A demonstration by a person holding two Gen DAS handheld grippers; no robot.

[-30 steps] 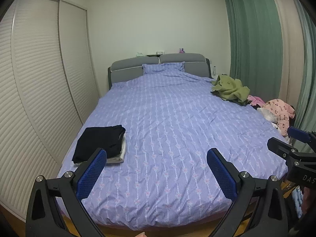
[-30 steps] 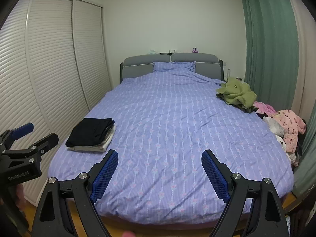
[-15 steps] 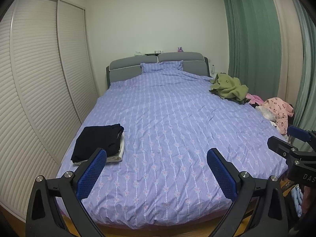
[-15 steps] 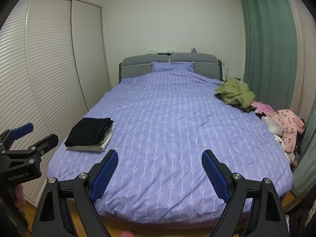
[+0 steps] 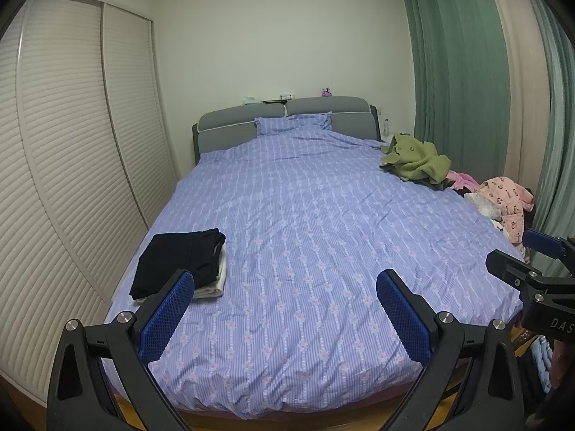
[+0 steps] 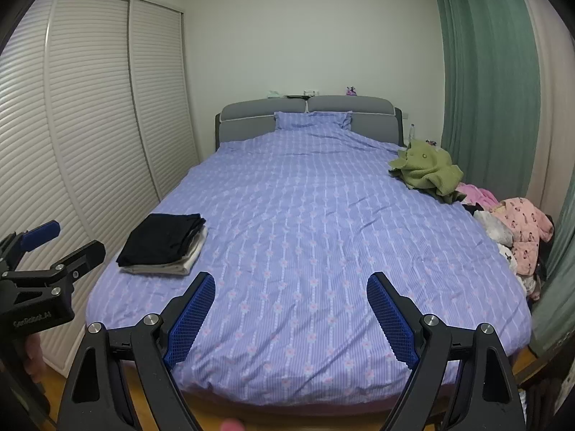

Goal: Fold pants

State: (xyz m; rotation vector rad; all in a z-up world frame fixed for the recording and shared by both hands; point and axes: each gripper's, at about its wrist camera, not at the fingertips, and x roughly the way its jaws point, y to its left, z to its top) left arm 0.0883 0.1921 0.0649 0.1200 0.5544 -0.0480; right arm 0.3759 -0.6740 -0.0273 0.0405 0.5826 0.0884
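Folded black pants point(image 5: 179, 260) on bed point(image 5: 305, 233)

Purple-quilted bed point(image 5: 294, 237), louvred wardrobe doors point(image 5: 64, 151), green curtains point(image 6: 488, 82), pale walls.

We see our left gripper point(image 5: 284, 309) with its blue pads spread wide and nothing between them, above the near end of the bed point(image 5: 305, 237). Folded black pants point(image 5: 178, 260) lie on a pale folded garment point(image 5: 214, 282) at the near left. A green jacket point(image 5: 417, 160) and pink clothes point(image 5: 506, 203) lie along the right edge. Our right gripper point(image 5: 528, 255) shows at the right.
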